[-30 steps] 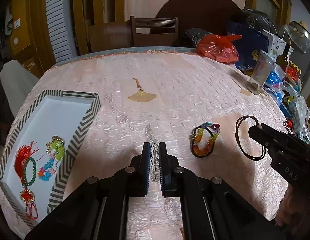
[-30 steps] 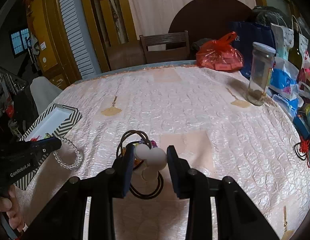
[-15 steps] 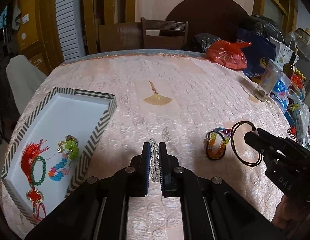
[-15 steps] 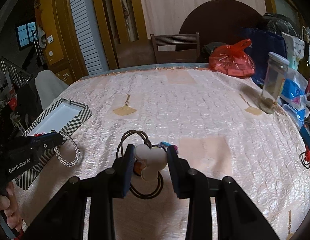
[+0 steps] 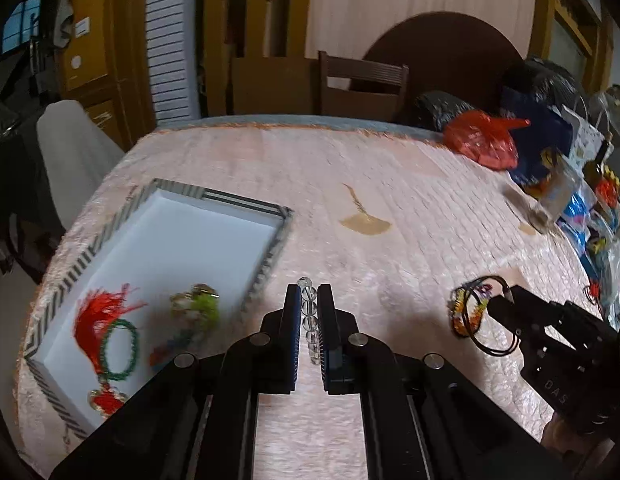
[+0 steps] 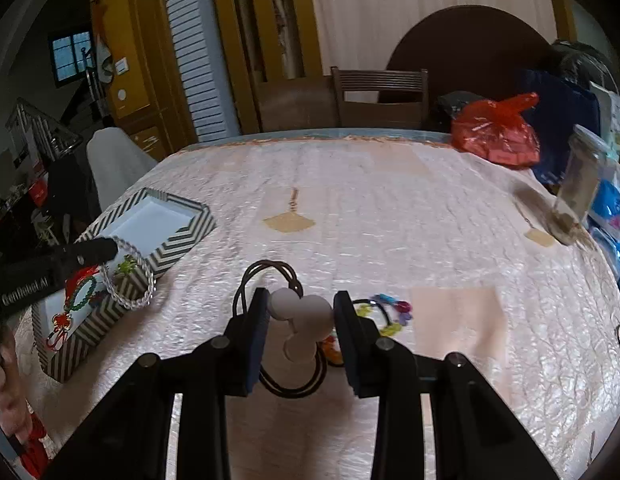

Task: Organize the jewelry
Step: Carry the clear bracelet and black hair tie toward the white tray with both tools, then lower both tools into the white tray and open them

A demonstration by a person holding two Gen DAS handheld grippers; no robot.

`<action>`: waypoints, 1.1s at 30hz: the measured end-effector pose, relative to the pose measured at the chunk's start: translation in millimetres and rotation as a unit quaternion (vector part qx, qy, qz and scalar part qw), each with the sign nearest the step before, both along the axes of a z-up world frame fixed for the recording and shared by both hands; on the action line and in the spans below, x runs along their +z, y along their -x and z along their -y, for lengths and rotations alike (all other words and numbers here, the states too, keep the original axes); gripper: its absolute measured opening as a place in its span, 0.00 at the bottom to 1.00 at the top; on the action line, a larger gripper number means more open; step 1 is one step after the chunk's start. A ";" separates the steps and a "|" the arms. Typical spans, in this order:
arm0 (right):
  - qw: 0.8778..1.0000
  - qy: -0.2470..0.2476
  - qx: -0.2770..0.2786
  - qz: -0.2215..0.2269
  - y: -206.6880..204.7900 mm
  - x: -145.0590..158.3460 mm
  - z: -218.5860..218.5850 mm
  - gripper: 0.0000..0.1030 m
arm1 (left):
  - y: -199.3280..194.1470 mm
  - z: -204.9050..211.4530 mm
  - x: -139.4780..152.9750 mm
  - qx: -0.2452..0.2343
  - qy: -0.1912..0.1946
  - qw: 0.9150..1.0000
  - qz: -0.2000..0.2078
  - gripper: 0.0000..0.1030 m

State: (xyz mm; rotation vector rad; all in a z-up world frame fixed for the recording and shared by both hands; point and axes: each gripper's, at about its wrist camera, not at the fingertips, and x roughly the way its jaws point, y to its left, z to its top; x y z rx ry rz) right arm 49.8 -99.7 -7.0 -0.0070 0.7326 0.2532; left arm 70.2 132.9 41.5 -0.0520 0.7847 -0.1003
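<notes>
My right gripper (image 6: 300, 322) was clamped on pale wooden beads (image 6: 302, 314) strung on a black cord necklace (image 6: 270, 280). My left gripper (image 5: 309, 320) pinched a clear bead bracelet (image 5: 310, 320) beside the striped tray (image 5: 238, 200) on the pink-clothed table (image 5: 409, 200). Only the right view showed the bracelet's loop hanging over the tray.

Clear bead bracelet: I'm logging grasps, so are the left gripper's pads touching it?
Touching. In the left wrist view, the left gripper is closed on the bracelet, beads pinched between both pads with no gap.
</notes>
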 end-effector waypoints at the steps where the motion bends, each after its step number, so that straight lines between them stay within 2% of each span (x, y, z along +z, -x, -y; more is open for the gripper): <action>1: 1.000 0.000 0.003 0.000 -0.4 0.0 -4.0 0.33 | -0.5 -6.1 1.6 0.005 0.001 1.000 0.002 0.19; 8: 0.999 -0.027 0.033 -0.005 -4.3 7.1 -30.0 0.33 | 2.0 -66.0 6.5 0.053 -0.009 0.998 0.010 0.19; 17: 0.993 -0.042 0.112 -0.015 -10.6 11.1 -101.2 0.33 | 8.0 -141.9 -23.9 0.124 -0.018 0.992 -0.016 0.19; 26: 0.983 -0.057 0.164 -0.055 -32.6 -7.5 -176.1 0.33 | 12.1 -164.7 -44.1 0.147 -0.013 0.989 -0.028 0.19; 33: 0.981 -0.045 0.180 -0.064 -52.0 -23.3 -216.4 0.33 | 12.7 -176.1 -57.8 0.155 -0.006 0.987 -0.042 0.19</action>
